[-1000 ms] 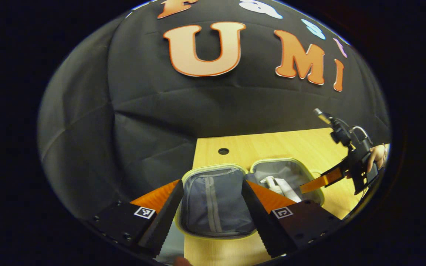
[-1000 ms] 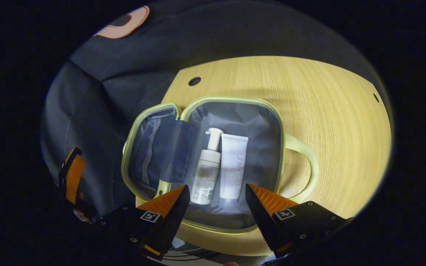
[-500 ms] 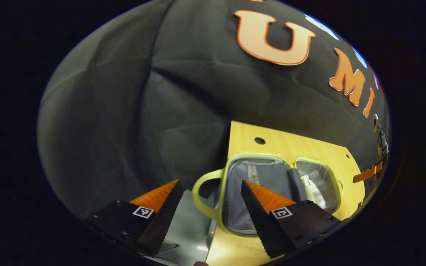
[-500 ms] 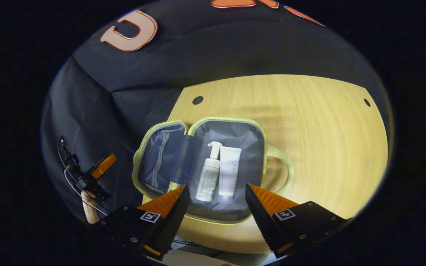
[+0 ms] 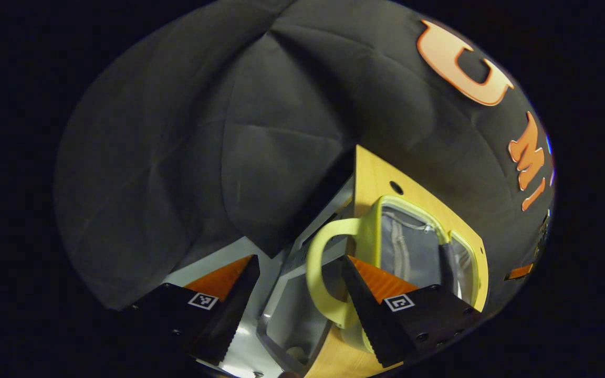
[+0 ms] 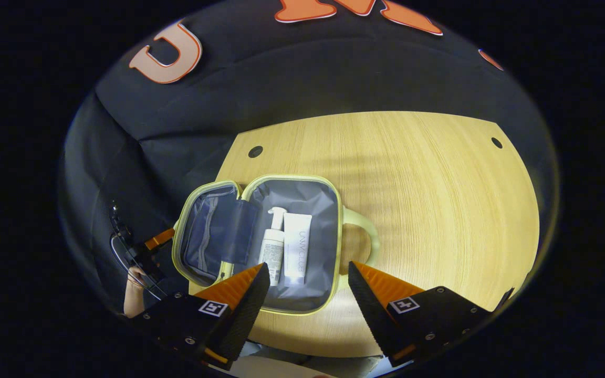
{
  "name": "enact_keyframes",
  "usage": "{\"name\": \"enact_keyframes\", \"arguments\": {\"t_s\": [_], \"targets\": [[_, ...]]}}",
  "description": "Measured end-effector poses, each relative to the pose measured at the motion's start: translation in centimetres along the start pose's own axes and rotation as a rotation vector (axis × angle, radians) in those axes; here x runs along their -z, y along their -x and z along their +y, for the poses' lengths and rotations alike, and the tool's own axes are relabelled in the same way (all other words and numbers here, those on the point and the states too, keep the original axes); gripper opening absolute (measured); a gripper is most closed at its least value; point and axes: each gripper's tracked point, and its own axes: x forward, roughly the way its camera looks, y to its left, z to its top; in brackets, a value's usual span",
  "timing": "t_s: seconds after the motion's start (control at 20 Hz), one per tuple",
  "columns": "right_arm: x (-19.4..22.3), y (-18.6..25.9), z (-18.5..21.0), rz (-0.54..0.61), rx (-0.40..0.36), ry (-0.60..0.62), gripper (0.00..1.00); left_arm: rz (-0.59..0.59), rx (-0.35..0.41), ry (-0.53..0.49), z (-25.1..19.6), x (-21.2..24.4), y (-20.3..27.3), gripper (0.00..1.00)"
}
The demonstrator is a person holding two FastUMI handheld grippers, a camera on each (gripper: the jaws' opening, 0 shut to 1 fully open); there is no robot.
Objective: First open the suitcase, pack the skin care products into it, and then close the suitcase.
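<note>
1. While the small suitcase (image 6: 260,247) lies open flat on the wooden table (image 6: 413,199), both products are already inside its right half: a white pump bottle (image 6: 272,247) and a white tube (image 6: 297,249), side by side and touching or nearly so.
2. The lid half (image 6: 205,239) with the zip pocket lies to the left, near the table edge, and its loop handle (image 5: 326,273) reaches out beyond that edge, as the left gripper view shows.
3. I judge the case to be light and soft. The fabric walls will bend, but the pale green rim (image 6: 340,247) looks a little stiffer.
4. The best place to take hold, I think, is the lid's handle or its rim on the far left side. From there the lid can swing over the bottles.
5. The two products look light and smooth, so they could roll if the case is shaken.
6. The left gripper (image 5: 297,299) has its fingers wide apart and holds nothing. The handle loop sits between them in the picture, but I cannot tell if the right finger touches it.
7. The right gripper (image 6: 308,294) hovers over the near side of the case, fingers wide apart, gripping nothing.
</note>
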Motion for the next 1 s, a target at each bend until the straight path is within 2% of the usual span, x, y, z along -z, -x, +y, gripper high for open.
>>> {"name": "enact_keyframes", "arguments": {"t_s": [0.2, 0.3, 0.45, 0.5, 0.75, 1.0], "targets": [[0.2, 0.2, -0.9, 0.001, 0.028, -0.025, 0.96, 0.045, 0.062, 0.063, -0.7, 1.4, -2.9, 0.94], [0.3, 0.3, -1.4, 0.001, 0.038, -0.038, 0.96, 0.029, 0.109, 0.103, -2.5, 1.0, -2.8, 0.62], [0.3, 0.4, -1.3, -0.009, 0.031, -0.045, 0.96, 0.021, 0.111, 0.12, -3.4, -0.1, -1.7, 0.13], [0.1, 0.5, -1.4, -0.016, 0.03, -0.04, 0.96, 0.018, 0.112, 0.086, -3.9, -0.4, -1.1, 0.09], [-1.4, 1.1, -1.7, -0.092, 0.024, -0.045, 0.96, -0.039, 0.098, -0.076, -8.0, -3.3, 3.3, 0.08], [-2.6, 2.6, -2.1, -0.15, -0.012, -0.043, 0.96, -0.108, 0.161, -0.212, -15.6, -7.1, 10.0, 0.1]]}}
